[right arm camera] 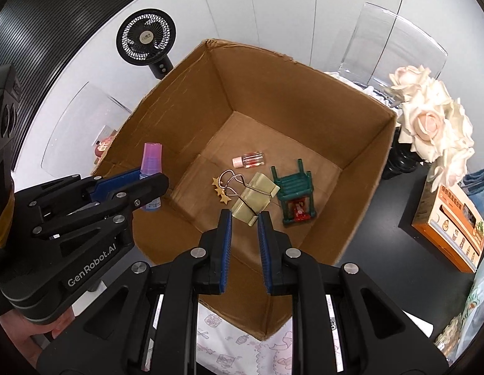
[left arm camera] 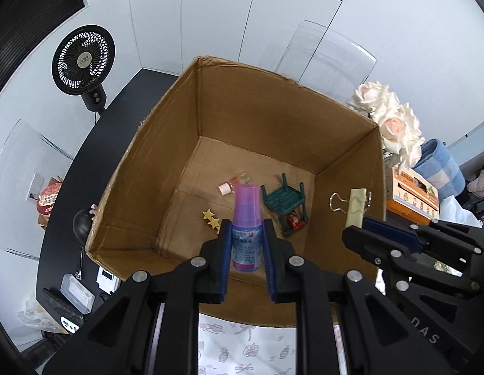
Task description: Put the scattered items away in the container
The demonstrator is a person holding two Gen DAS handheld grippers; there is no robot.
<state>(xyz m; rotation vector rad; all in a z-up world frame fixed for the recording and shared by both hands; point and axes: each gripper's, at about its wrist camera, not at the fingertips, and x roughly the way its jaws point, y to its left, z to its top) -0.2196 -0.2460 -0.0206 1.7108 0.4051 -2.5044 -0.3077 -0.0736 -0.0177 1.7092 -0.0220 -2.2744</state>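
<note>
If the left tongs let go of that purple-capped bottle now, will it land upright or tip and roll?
Likely tips: the bottle is tall and narrow, held above the box floor. Being round, it may roll toward the green stool. Plastic-looking, so probably won't break.

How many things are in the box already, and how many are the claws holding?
In the box: 4
- little bottle: 1
- star clip: 1
- green stool: 1
- red thing: 1
In claws: 2
- purple bottle: 1
- binder clip: 1
Total: 6

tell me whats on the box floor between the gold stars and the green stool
Bare cardboard in the left wrist view, between the gold stars and green stool; the held purple bottle overlaps it.
</note>
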